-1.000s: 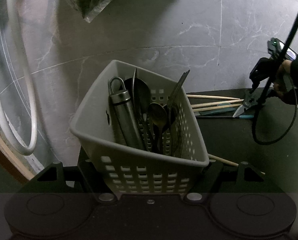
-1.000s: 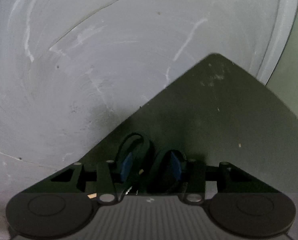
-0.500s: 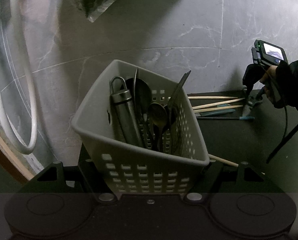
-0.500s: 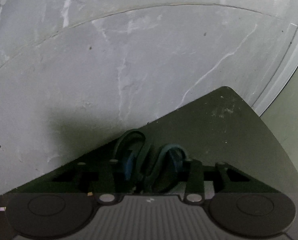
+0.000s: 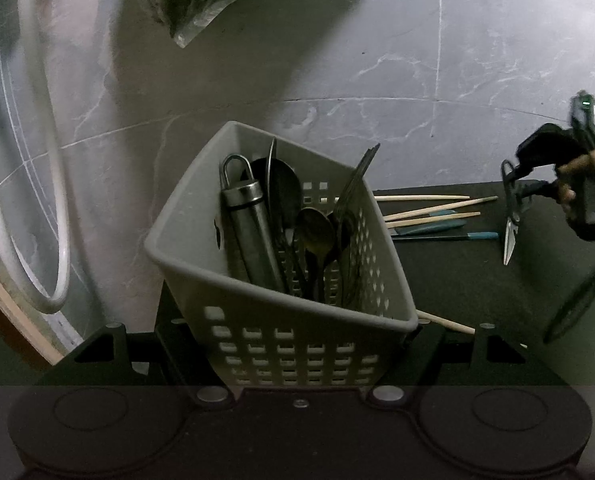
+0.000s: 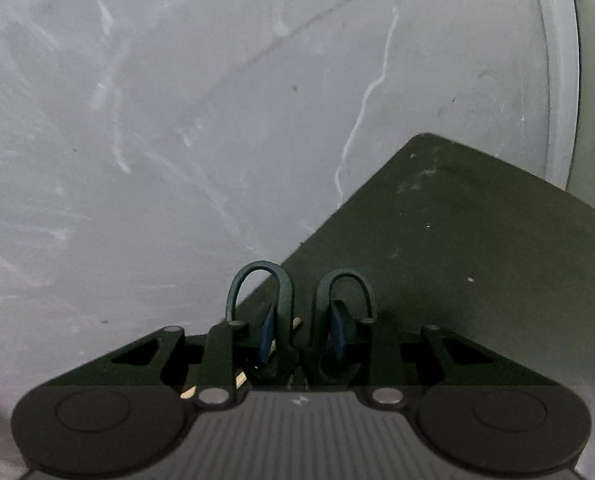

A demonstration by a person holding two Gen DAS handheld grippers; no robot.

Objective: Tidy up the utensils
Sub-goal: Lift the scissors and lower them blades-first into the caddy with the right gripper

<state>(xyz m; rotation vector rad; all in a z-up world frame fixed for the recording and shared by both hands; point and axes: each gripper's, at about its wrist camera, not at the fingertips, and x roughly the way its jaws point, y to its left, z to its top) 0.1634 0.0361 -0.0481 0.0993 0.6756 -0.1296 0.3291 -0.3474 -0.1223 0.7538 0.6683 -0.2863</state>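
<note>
Two grippers engaged: left gripper [image 5: 297, 364] clamped the utensil basket [image 5: 281, 304]; right gripper [image 6: 299, 340], jaws closing on scissors [image 6: 301, 308], was judged mid-transfer, needing a blades-down drop into it.

Grey marble-veined wall [image 5: 377, 60] fills the upper frame; a dark tabletop [image 5: 477, 280] sits lower right; a white hose [image 5: 53, 200] loops at left, dimly lit.

The left gripper's fingertips [image 5: 297, 360] are hidden behind the basket [image 5: 257, 336], whose base is covered by the gripper body; the lower ends of the utensils [image 5: 317, 240] inside cannot be seen. The person's hand [image 5: 577, 176] and the right gripper's body are cut off by the right edge of the left wrist view. In the right wrist view the scissors [image 6: 301, 300] show only their handle loops, the blades lying hidden below the gripper, and that view is slightly blurred.
</note>
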